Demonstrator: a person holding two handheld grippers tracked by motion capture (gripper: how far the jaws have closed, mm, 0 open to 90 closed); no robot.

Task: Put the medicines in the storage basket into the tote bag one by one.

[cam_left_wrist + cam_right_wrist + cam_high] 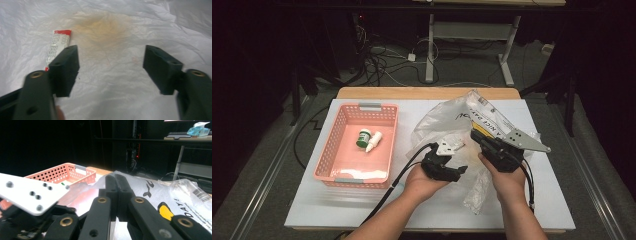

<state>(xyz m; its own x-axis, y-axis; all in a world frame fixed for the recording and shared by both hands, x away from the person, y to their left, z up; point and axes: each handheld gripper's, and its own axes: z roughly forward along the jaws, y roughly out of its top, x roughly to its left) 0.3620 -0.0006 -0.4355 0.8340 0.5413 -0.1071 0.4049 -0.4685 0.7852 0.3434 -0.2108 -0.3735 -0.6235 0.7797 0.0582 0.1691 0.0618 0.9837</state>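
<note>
Unpacking a plastic bag (457,122) into the pink basket (339,150) looks like the job in hand. The bag lies crumpled at centre-right of the counter (312,205); the basket sits to its left, holding a green-capped jar (363,138) and a small white bottle (373,141).

Right hand-held gripper (116,182): jaws pressed together, pinching a fold of the bag film and holding it up. Left hand-held gripper (111,67): jaws spread wide, nothing between them, hovering over the film. Below it a red-and-white tube (58,46) lies flat, just beside the left jaw, apparently inside the bag.

Risks:
- Left jaws sit off to the tube's right; closing here would likely catch film only, or clip the tube's edge and skid it.
- Grabbing film together with the tube would drag the bag along toward the basket.
- The right pinch is on thin, slippery film; if it slips, the bag sags and covers the tube.

Writing: bag print reads "A NICE DAY", with a barcode label and a yellow graphic. Tube text is too blurred to read.
</note>
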